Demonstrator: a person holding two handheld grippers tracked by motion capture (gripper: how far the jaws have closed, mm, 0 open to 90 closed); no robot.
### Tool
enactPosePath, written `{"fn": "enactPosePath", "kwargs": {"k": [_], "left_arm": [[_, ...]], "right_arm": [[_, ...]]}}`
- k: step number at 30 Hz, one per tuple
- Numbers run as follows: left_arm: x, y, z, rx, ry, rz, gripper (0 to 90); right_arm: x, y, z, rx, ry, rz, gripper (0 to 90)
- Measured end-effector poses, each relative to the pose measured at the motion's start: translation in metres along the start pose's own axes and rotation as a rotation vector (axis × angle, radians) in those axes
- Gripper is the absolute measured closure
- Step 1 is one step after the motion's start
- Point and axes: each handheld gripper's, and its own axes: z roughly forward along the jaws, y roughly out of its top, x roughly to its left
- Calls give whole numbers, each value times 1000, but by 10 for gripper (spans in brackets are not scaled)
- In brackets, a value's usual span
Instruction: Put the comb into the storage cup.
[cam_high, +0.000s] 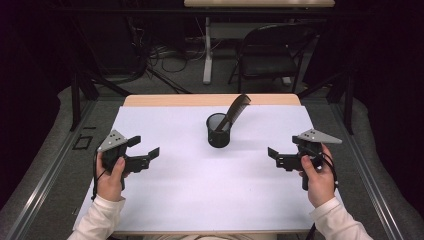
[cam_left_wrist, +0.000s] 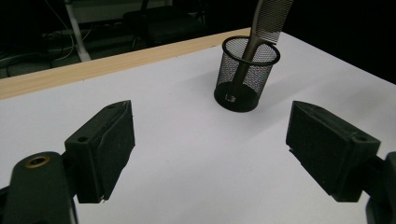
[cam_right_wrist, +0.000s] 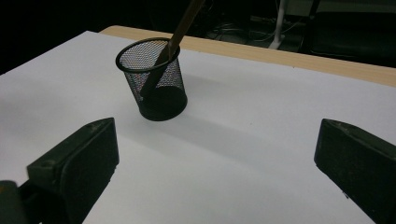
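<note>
Where the high view blurs it, the comb (cam_left_wrist: 270, 18) shows teeth.

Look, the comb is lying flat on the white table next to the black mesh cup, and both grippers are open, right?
Not quite. The comb is not flat on the table: it stands tilted inside the black mesh cup, handle down, leaning on the rim, as the high view shows. The left gripper and right gripper are indeed open.
</note>
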Motion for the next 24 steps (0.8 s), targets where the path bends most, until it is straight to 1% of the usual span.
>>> {"fn": "enactPosePath", "kwargs": {"k": [3, 6, 10, 11, 12, 13, 14, 15, 16, 20, 21, 24], "left_arm": [[3, -5, -5, -2, 10, -10, 158], [6, -10, -11, 3, 16, -10, 158], [10, -17, -18, 2, 31, -11, 158], [11, -19, -20, -1, 32, -9, 158], [11, -21, -21, -7, 32, -10, 158], [12, -23, -23, -7, 30, -10, 158], [12, -25, -24, -9, 27, -10, 158], [13, -27, -26, -11, 27, -8, 158], [13, -29, -28, -15, 25, -9, 158], [14, -37, -34, -35, 27, -24, 158], [15, -39, -35, -40, 27, -29, 158], [17, -44, -37, -41, 27, -45, 158]], "right_arm": [[-3, -6, -4, -5, -3, 13, 0], [-7, -13, -9, -12, -6, 29, 0], [-10, -24, -16, -18, -20, 38, 0], [-11, -27, -18, -15, -25, 47, 0], [-12, -30, -19, -24, -25, 51, 0], [-13, -32, -21, -16, -29, 55, 0], [-15, -35, -22, -20, -35, 59, 0], [-16, -37, -24, -18, -38, 71, 0], [-18, -40, -24, -26, -42, 76, 0], [-23, -48, -30, -16, -52, 98, 0], [-24, -50, -30, -26, -56, 104, 0], [-27, -55, -33, -20, -64, 108, 0]]}}
